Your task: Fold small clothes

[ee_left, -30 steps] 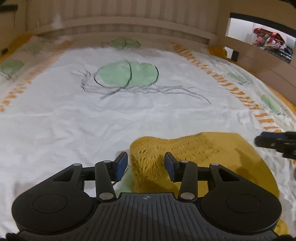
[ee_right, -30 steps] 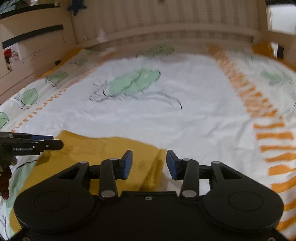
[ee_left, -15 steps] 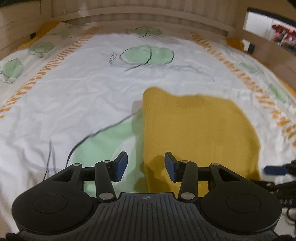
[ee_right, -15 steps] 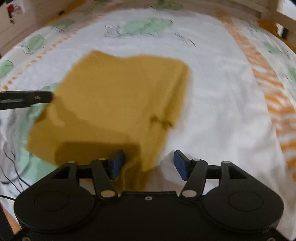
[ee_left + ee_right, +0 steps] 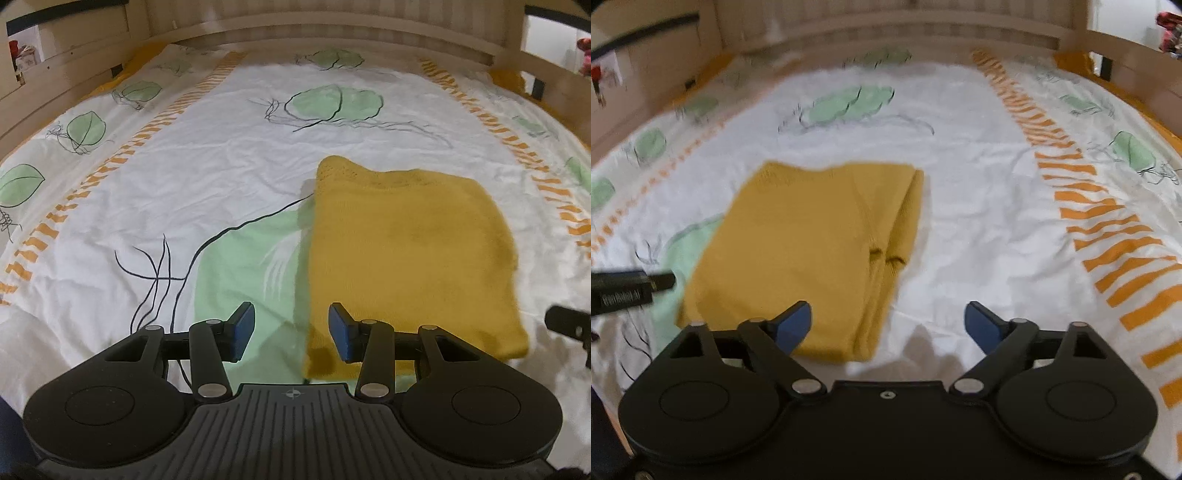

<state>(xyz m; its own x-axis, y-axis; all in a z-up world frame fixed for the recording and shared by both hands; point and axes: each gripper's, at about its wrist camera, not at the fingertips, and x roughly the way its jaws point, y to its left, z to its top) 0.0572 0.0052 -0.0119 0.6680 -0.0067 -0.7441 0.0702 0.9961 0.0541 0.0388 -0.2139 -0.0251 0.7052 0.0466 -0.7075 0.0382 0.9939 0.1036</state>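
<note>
A mustard-yellow knit garment (image 5: 406, 254) lies folded flat on the bed sheet (image 5: 221, 166). In the right wrist view the garment (image 5: 809, 254) shows its folded sleeve along the right edge. My left gripper (image 5: 291, 332) is open and empty, above the garment's near left corner. My right gripper (image 5: 888, 325) is open wide and empty, just above the garment's near right corner. The left gripper's tip (image 5: 631, 286) shows at the left edge of the right wrist view, and the right gripper's tip (image 5: 567, 321) at the right edge of the left wrist view.
The white sheet has green leaf prints and orange striped bands (image 5: 1108, 221). A wooden bed rail (image 5: 332, 40) runs round the far side and both sides. Shelves with small items (image 5: 22, 55) stand beyond the left rail.
Both grippers have pulled back and risen from the garment. The right gripper has opened wider. The garment has gone from held and moving to lying folded on the sheet.
</note>
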